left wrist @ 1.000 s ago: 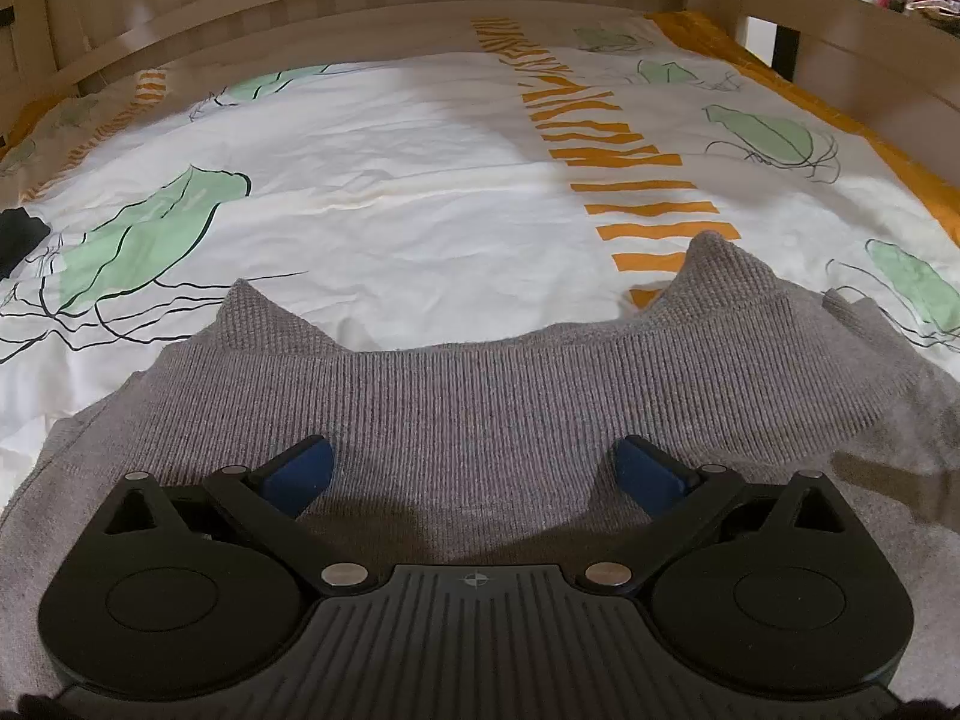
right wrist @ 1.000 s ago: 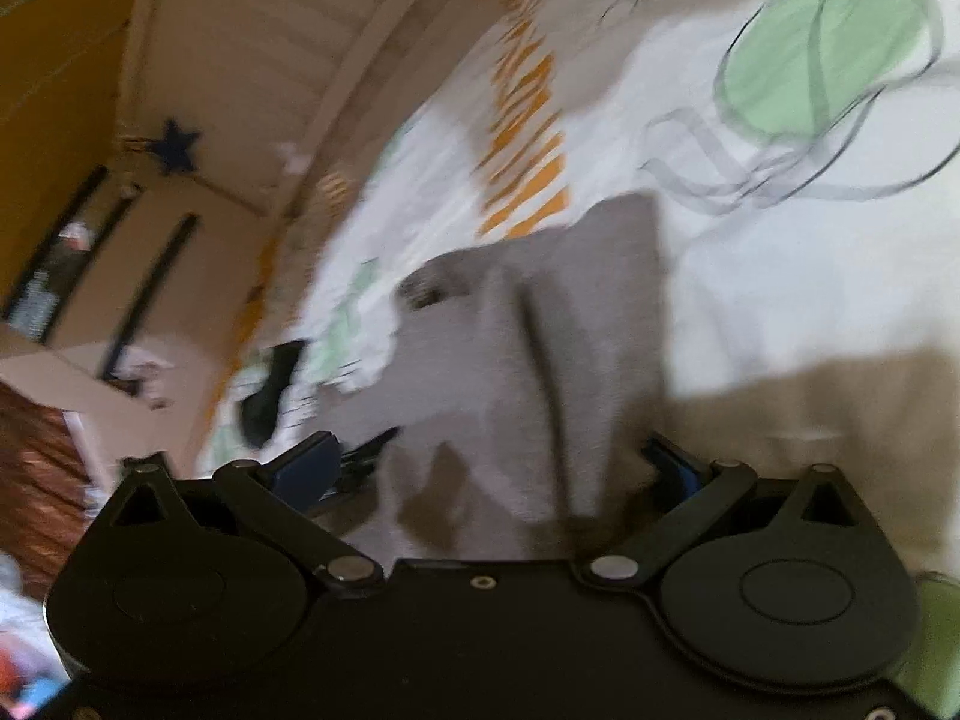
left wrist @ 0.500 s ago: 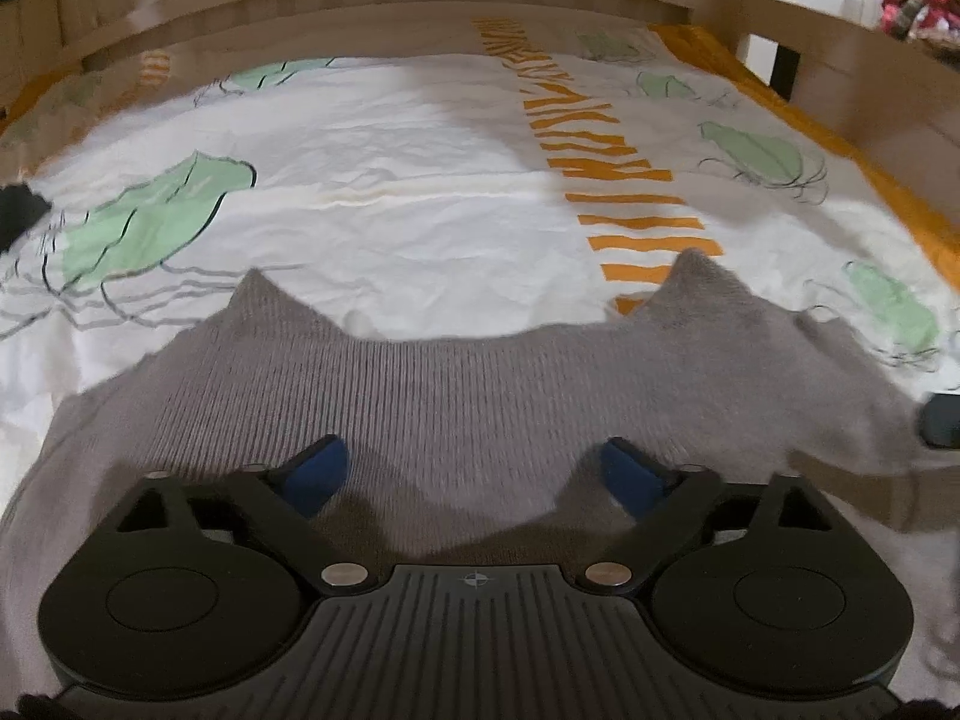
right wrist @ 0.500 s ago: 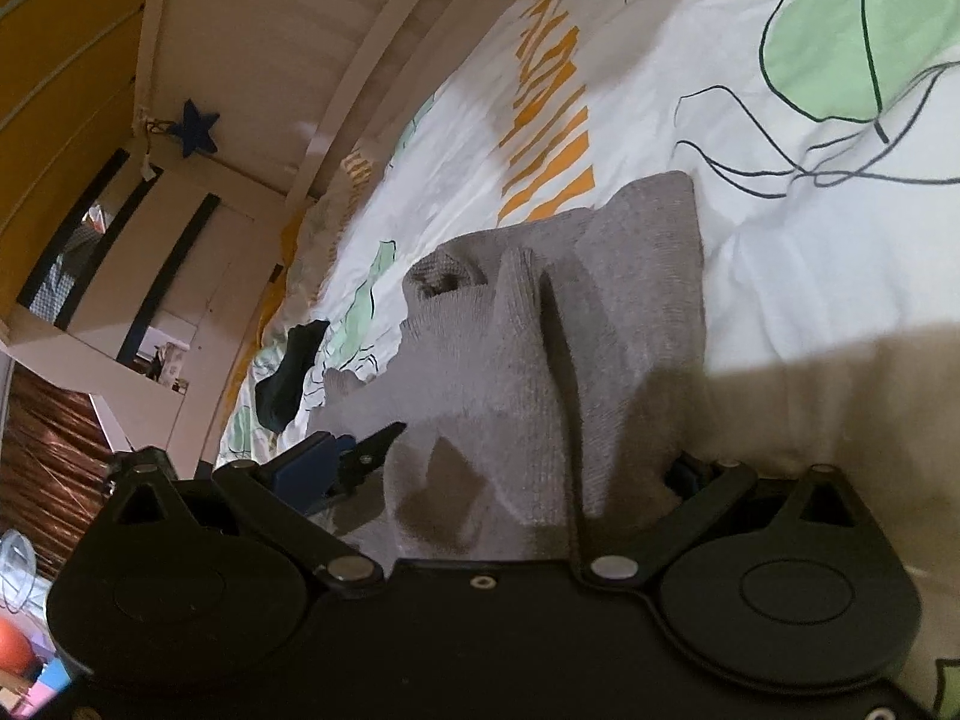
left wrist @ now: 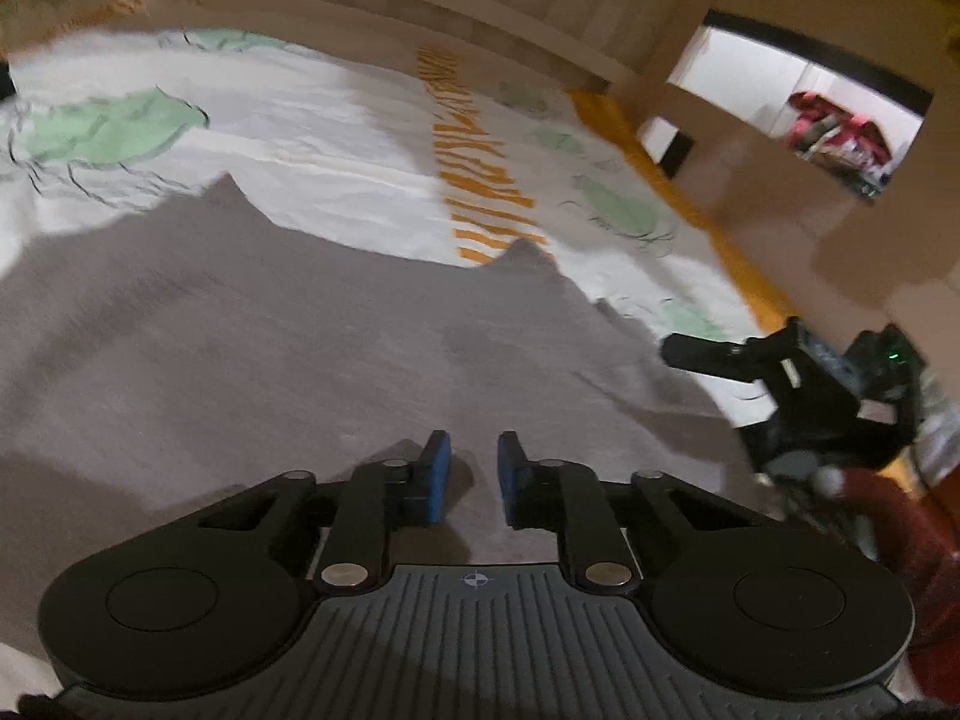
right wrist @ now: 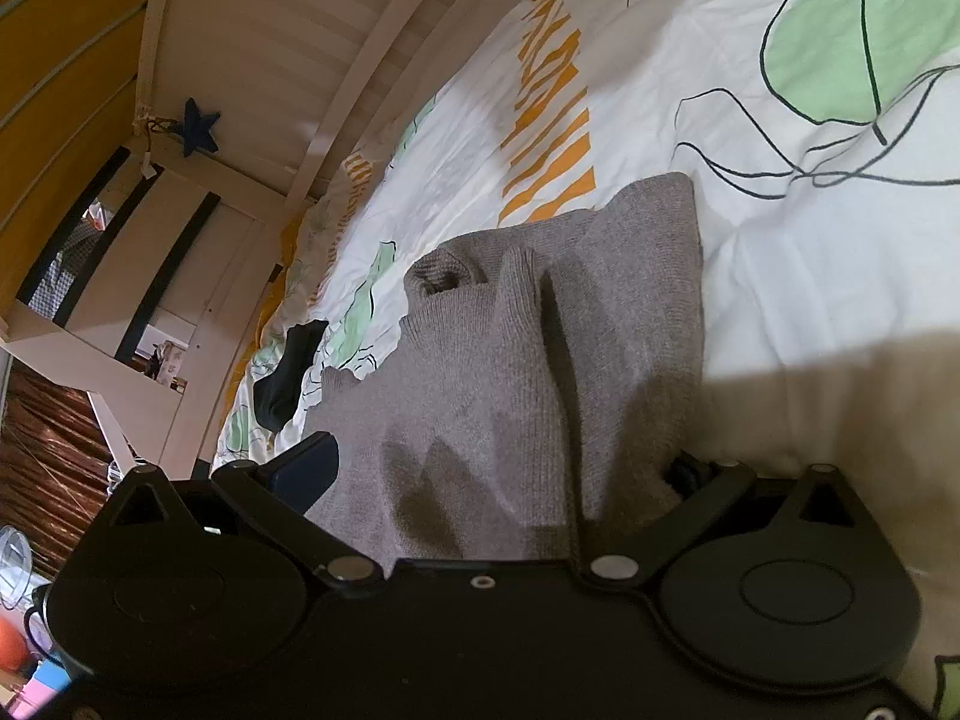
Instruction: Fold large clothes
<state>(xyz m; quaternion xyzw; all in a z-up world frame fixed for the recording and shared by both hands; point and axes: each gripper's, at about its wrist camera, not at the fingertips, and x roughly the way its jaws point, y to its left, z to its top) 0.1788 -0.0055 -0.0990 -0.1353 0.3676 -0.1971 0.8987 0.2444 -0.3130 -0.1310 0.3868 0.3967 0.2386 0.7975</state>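
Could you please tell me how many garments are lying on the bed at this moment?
2. The grey sweater is spread on the bedsheet right in front of both grippers. A small dark garment lies beyond it near the bed's far edge. Others may be out of view.

Ahead of my left gripper (left wrist: 474, 477) the bedsheet (left wrist: 336, 138) lies open up to the wooden headboard (left wrist: 372, 0). The bed rail (left wrist: 774, 180) walls off the right side. A black sock (right wrist: 288, 375) lies beyond the grey sweater (right wrist: 510, 372), near the far edge.
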